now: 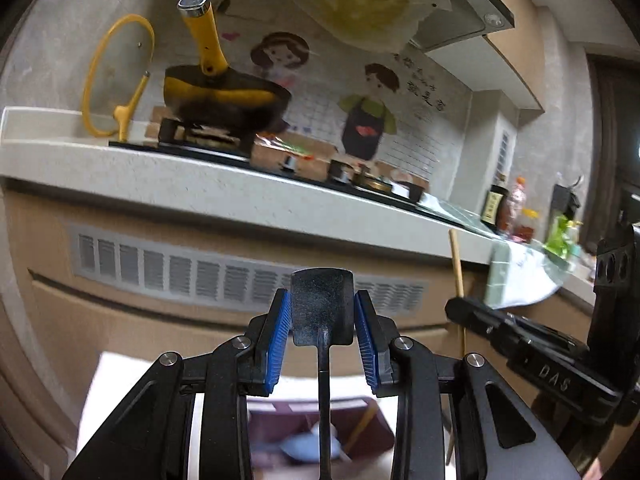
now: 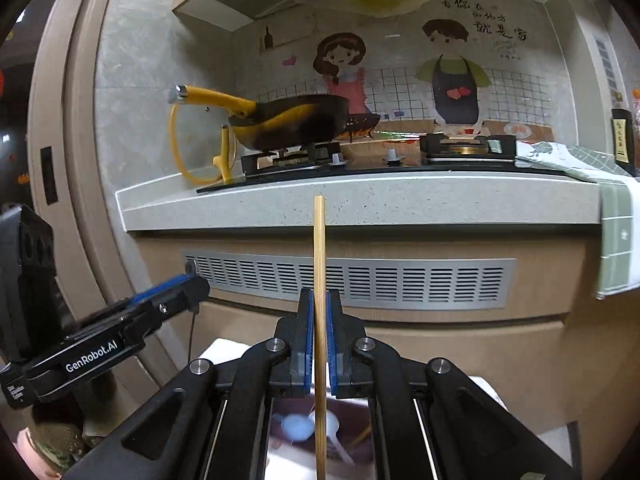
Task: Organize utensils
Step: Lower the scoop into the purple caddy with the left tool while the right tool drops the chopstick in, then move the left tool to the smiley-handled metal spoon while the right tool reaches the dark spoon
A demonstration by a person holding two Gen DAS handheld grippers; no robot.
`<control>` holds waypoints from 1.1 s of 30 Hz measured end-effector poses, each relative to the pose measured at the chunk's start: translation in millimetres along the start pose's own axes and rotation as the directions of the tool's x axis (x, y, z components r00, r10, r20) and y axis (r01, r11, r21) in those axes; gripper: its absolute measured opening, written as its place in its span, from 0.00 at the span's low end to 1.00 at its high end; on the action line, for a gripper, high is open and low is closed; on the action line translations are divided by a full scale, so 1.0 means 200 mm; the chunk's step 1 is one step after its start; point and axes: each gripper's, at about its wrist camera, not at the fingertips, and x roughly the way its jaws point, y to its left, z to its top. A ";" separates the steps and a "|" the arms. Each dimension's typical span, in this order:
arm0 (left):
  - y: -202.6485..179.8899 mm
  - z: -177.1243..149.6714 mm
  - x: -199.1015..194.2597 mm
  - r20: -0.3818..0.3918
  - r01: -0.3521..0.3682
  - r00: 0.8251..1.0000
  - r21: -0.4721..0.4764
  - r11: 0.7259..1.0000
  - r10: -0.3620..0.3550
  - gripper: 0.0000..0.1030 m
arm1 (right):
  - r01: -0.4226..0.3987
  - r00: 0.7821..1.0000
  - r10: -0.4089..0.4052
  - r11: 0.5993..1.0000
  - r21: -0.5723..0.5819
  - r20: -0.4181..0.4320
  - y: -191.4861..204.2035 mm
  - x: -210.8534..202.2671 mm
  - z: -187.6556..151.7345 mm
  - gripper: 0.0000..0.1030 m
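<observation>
Left gripper [image 1: 322, 312] clamps black spatula [image 1: 322, 304], blade up between pads; right gripper [image 2: 319, 320] clamps upright wooden chopstick [image 2: 319, 264].

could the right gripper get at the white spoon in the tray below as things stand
Probably not yet. The right gripper is shut on a wooden chopstick, so its jaws are taken. The white spoon lies uncovered in the tray below, so the way seems free otherwise.
</observation>
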 end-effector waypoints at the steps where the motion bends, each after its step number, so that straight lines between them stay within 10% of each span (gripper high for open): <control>1: 0.01 0.00 0.04 0.008 -0.012 1.000 0.011 1.000 0.012 0.32 | 0.007 1.000 -0.007 1.000 -0.009 -0.009 0.00 0.05 -0.01 0.06; 23: 0.20 -0.41 0.49 -0.142 -0.034 0.989 0.003 0.999 0.034 0.33 | 0.007 0.988 -0.009 1.000 -0.016 -0.157 -0.16 0.55 -0.34 0.07; 27: 0.22 -0.47 0.46 -0.198 -0.027 0.980 -0.017 0.999 0.023 0.40 | 0.030 0.976 -0.031 1.000 -0.008 -0.217 -0.19 0.51 -0.44 0.37; 33: 0.24 -0.45 0.23 -0.212 -0.097 0.973 -0.028 0.995 0.089 0.49 | 0.052 0.953 -0.050 0.999 -0.001 -0.298 -0.21 0.31 -0.56 0.37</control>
